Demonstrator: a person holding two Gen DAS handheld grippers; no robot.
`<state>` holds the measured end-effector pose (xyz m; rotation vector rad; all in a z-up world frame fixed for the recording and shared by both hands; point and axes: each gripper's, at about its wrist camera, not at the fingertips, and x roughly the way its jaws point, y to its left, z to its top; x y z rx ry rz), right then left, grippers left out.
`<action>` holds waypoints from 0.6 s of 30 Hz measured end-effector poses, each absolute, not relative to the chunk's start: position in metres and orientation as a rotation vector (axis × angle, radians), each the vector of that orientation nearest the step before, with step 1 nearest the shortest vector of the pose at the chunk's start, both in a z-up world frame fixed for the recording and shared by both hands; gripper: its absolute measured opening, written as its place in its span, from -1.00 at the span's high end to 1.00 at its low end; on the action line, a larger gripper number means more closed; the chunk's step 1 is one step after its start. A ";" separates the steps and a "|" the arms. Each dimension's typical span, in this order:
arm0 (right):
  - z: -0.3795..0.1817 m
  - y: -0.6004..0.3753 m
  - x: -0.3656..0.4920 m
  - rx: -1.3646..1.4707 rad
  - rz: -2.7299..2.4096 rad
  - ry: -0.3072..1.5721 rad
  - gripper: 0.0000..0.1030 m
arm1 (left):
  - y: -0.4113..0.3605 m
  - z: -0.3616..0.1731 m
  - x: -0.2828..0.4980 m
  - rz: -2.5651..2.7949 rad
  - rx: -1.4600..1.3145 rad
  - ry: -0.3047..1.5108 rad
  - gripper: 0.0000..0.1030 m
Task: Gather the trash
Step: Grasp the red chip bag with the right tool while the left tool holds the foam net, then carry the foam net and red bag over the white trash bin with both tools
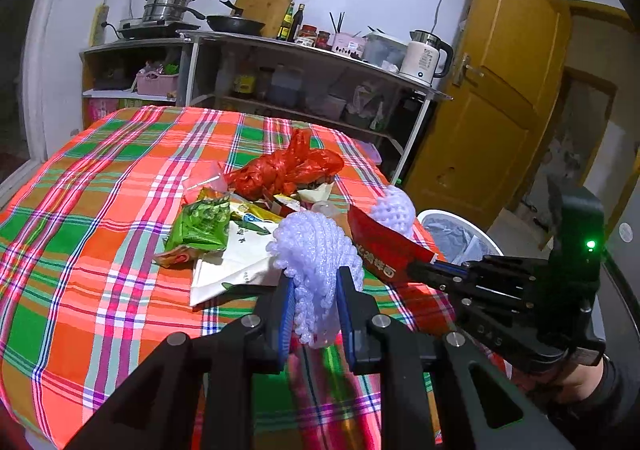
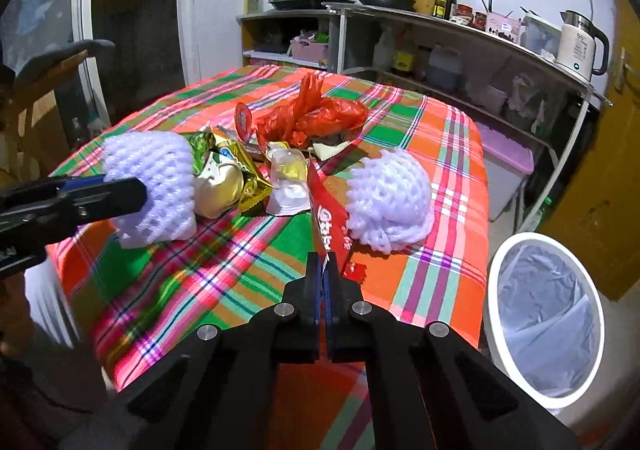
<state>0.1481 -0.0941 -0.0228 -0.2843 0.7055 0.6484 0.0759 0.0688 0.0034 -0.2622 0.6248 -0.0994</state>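
A heap of trash lies on the plaid-clothed table (image 1: 100, 210) (image 2: 444, 138). My left gripper (image 1: 316, 282) (image 2: 138, 190) is shut on a white foam fruit net (image 1: 316, 246) (image 2: 156, 182), its blue pads squeezing the net's near end. Shut on the edge of a red snack packet (image 2: 326, 216) (image 1: 384, 248) is my right gripper (image 2: 324, 268) (image 1: 414, 270); the packet stands up from the cloth. Beside that packet rests a second foam net (image 2: 390, 202) (image 1: 394, 206). Behind them are a red plastic bag (image 1: 288, 166) (image 2: 316, 118), a green wrapper (image 1: 202, 224) and a gold wrapper (image 2: 244, 174).
A white bin (image 2: 532, 237) (image 1: 440, 215) with a clear liner stands on the floor off the table's right edge. Behind the table runs a metal shelf (image 1: 320, 54) with pans, bottles and a kettle (image 1: 424, 54). A yellow door (image 1: 500, 110) is at the right.
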 end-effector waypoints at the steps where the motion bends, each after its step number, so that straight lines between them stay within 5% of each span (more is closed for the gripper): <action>1: -0.021 -0.096 0.147 -0.278 0.650 0.703 0.99 | 0.068 0.004 0.076 -0.100 -0.260 0.624 0.61; 18: 0.007 -0.126 0.120 -0.173 0.678 0.639 0.99 | 0.049 0.019 0.075 -0.135 -0.221 0.613 0.61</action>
